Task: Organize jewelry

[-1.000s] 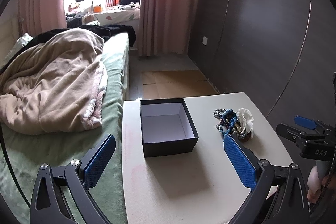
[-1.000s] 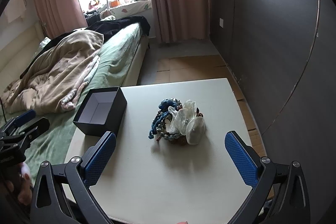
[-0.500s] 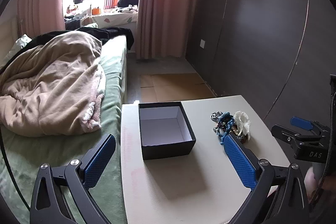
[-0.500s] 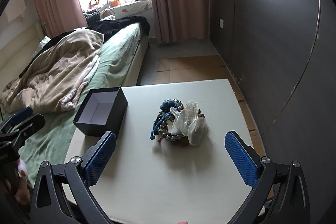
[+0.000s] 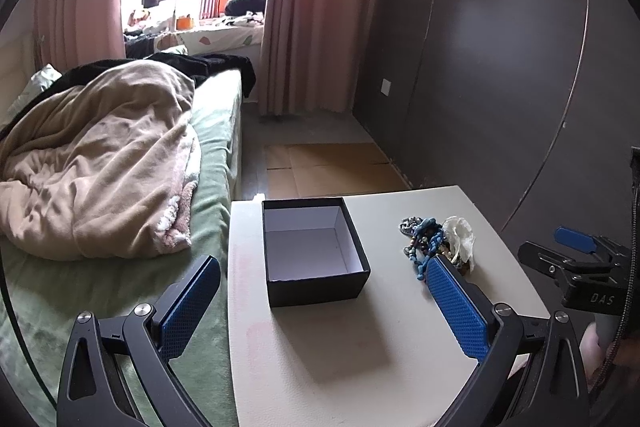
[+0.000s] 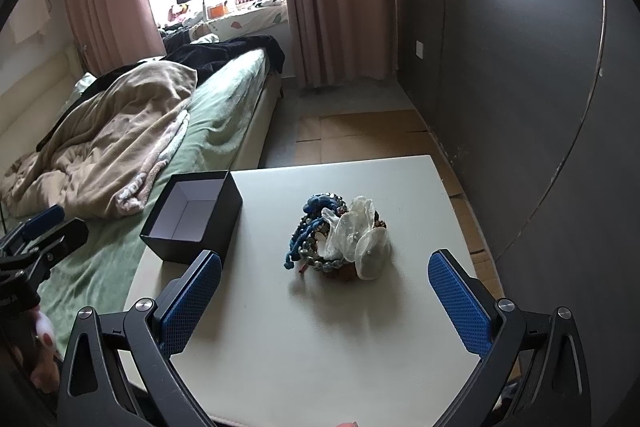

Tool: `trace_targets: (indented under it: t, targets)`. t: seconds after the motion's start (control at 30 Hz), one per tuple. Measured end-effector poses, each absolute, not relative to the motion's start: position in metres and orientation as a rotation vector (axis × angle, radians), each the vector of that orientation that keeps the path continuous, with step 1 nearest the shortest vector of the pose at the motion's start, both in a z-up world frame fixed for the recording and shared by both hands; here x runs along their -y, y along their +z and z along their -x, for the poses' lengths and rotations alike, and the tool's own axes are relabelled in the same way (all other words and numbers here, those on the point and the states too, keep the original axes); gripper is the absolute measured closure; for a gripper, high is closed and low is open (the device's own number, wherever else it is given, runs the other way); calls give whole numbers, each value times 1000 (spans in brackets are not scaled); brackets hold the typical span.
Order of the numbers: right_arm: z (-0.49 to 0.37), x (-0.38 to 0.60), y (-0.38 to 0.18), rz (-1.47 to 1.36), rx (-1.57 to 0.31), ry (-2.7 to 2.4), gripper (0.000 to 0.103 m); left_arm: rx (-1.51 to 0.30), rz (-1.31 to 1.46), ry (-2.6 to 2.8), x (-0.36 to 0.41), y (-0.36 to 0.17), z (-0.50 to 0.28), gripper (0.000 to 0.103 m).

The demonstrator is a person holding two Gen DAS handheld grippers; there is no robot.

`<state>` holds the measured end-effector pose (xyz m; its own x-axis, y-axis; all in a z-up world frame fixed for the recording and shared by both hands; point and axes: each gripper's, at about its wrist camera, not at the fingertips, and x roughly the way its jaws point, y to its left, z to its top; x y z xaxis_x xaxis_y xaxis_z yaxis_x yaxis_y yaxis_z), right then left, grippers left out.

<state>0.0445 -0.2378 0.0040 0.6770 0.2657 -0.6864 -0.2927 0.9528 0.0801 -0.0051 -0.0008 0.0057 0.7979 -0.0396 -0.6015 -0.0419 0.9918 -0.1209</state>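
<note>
An open black box (image 5: 314,253) with a white inside stands empty at the left of a small white table (image 5: 360,355); it also shows in the right wrist view (image 6: 192,217). A heap of jewelry (image 6: 338,237) with blue beads, dark bead strings and clear plastic pieces lies at the table's middle right; it also shows in the left wrist view (image 5: 438,245). My left gripper (image 5: 324,311) is open and empty, just short of the box. My right gripper (image 6: 326,307) is open and empty, just short of the heap.
A bed (image 5: 120,267) with a green sheet and a beige blanket adjoins the table's left side. A dark panelled wall (image 6: 520,67) runs along the right. Cardboard sheets (image 5: 332,167) lie on the floor beyond the table. Curtains and a window are at the back.
Both grippers have drifted slightly; the left wrist view has risen a little, so the box and heap sit lower in frame. Both stay open. Nothing on the table has moved.
</note>
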Motion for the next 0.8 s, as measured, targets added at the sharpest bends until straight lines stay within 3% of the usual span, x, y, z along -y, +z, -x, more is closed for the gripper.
trace_targets:
  t: [0.8]
  targets:
    - [-51, 249, 7, -11, -769, 304, 0, -659, 140, -5, 7, 3, -5, 0]
